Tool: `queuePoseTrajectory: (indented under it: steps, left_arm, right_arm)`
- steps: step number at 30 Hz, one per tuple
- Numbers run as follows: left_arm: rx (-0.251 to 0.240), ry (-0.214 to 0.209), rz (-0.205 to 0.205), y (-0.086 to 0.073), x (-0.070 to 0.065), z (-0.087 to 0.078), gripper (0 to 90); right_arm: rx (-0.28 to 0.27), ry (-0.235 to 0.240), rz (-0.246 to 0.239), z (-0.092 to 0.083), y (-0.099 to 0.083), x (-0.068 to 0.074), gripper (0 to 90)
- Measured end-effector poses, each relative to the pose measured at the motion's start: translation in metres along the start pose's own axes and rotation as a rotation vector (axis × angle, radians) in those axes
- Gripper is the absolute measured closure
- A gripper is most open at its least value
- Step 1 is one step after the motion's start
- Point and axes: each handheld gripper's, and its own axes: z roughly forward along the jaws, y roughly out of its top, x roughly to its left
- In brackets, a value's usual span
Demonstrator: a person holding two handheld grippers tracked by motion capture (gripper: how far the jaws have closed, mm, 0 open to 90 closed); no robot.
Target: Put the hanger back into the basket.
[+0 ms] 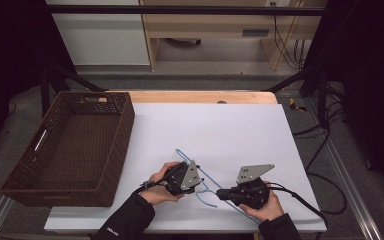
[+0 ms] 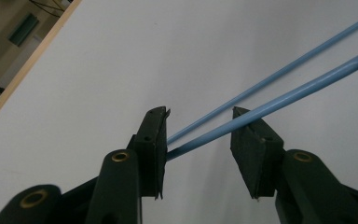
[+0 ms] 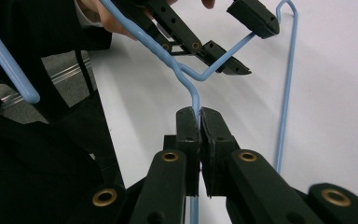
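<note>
White table [image 1: 230, 125], right gripper [image 3: 199, 116] jaws clamped on blue hanger [image 3: 193, 95], left gripper [image 2: 199, 128] jaws apart around it

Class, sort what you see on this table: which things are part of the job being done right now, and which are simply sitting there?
In use:
- blue hanger
- right gripper, fingers shut on the hanger's wire
- left gripper, fingers open around a hanger wire

Lying about:
- brown wicker basket, nothing visible inside
- white table sheet
</note>
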Motion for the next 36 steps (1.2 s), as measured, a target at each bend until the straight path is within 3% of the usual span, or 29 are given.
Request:
queuePoseTrajectory:
  steps: [7, 23, 30, 32, 33, 36]
  left_arm:
    - [0.002, 0.03, 0.059, 0.001, -0.003, -0.001, 61.1]
    - [0.009, 0.059, 0.146, 0.013, -0.009, -0.007, 71.0]
    - [0.031, 0.075, 0.203, 0.018, -0.014, -0.007, 75.2]
    - [0.066, 0.081, 0.243, 0.021, -0.014, -0.008, 76.2]
    - [0.066, 0.087, 0.247, 0.022, -0.015, -0.007, 77.4]
    - [0.078, 0.1, 0.253, 0.026, -0.014, -0.009, 78.7]
  right_arm:
    - [-0.003, -0.009, -0.001, -0.001, 0.0, 0.001, 87.3]
    - [-0.027, -0.053, -0.014, -0.01, 0.001, 0.0, 84.4]
    - [-0.043, -0.082, -0.026, -0.015, 0.002, 0.0, 78.3]
    - [-0.05, -0.096, -0.027, -0.017, 0.002, 0.0, 74.9]
    - [-0.058, -0.114, -0.031, -0.02, 0.002, 0.0, 69.1]
    - [-0.069, -0.134, -0.035, -0.023, 0.001, -0.001, 63.4]
